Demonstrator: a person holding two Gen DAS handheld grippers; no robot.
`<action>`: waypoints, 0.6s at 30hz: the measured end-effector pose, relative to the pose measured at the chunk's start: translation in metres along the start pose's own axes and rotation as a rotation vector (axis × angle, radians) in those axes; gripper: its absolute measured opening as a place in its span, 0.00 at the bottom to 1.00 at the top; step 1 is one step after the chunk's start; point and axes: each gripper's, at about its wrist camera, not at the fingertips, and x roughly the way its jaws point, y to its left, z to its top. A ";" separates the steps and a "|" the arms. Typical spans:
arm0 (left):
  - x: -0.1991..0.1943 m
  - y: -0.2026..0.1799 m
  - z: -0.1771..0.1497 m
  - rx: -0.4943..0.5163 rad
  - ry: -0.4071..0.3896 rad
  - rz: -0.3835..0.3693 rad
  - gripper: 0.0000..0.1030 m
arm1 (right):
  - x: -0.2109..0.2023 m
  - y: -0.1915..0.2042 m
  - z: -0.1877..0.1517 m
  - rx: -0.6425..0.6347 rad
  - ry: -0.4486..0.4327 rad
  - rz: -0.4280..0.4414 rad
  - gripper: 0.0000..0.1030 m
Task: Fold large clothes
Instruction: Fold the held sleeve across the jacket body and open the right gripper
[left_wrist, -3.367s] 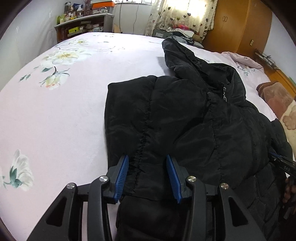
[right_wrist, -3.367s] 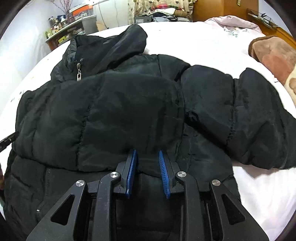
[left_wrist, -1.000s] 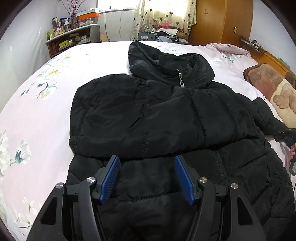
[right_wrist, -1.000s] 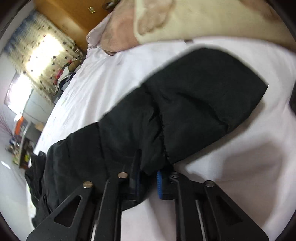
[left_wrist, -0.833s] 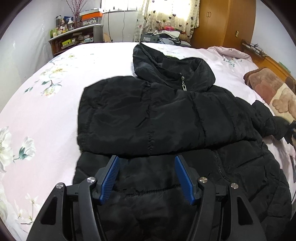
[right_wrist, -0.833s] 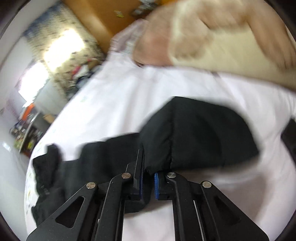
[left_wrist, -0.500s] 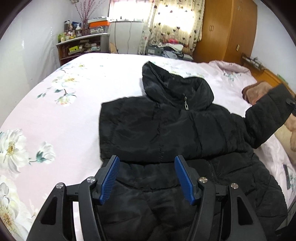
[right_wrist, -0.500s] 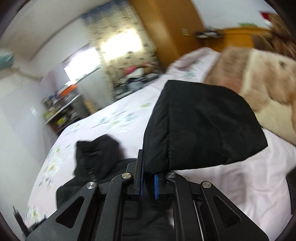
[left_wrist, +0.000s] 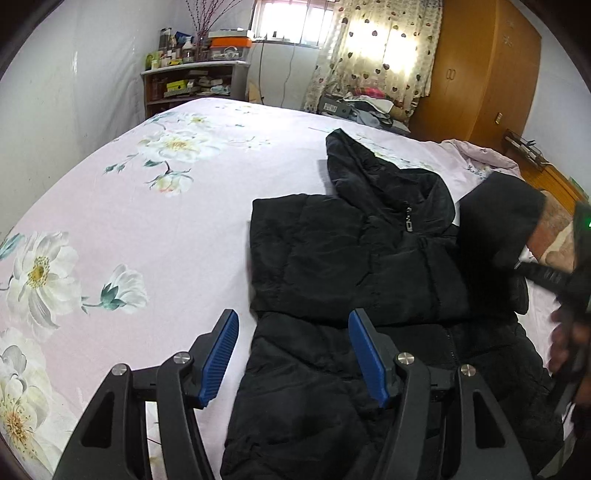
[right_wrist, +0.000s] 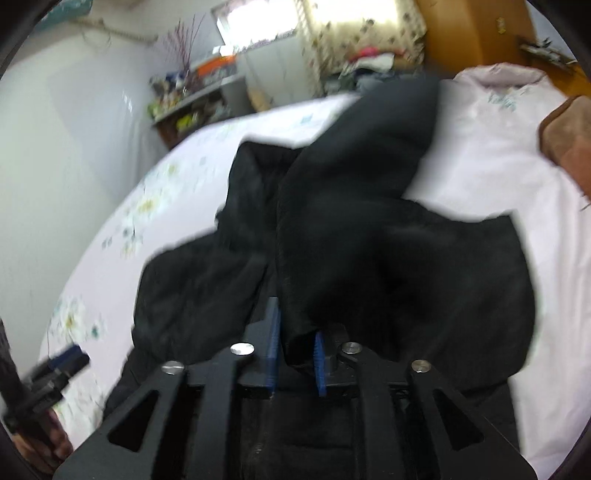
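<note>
A black hooded puffer jacket (left_wrist: 351, 258) lies front up on a pink floral bed sheet (left_wrist: 129, 221), with its left sleeve folded across the chest. My left gripper (left_wrist: 293, 354) is open and empty, above the jacket's lower left edge. My right gripper (right_wrist: 295, 354) is shut on the cuff of the jacket's right sleeve (right_wrist: 351, 192) and holds it lifted over the jacket body. In the left wrist view the lifted sleeve (left_wrist: 498, 221) and the right gripper (left_wrist: 546, 273) show at the right edge.
A brown and cream blanket (right_wrist: 565, 136) lies at the right of the bed. A cluttered shelf (left_wrist: 192, 85) stands by the far wall, next to a curtained window (left_wrist: 376, 48) and a wooden wardrobe (left_wrist: 480, 74). A pile of clothes (left_wrist: 365, 107) lies past the bed.
My right gripper has lifted the right sleeve off the sheet and swung it left over the jacket. My left gripper has pulled back and shifted left, staying open.
</note>
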 end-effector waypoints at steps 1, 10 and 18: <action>0.002 0.000 0.000 -0.002 0.003 0.001 0.62 | 0.010 0.004 -0.006 -0.007 0.026 0.016 0.36; -0.002 -0.022 0.022 -0.001 -0.033 -0.059 0.62 | -0.026 0.032 -0.028 -0.127 -0.004 0.138 0.56; 0.051 -0.116 0.054 0.145 -0.052 -0.190 0.59 | -0.063 -0.085 -0.007 0.018 -0.125 -0.163 0.36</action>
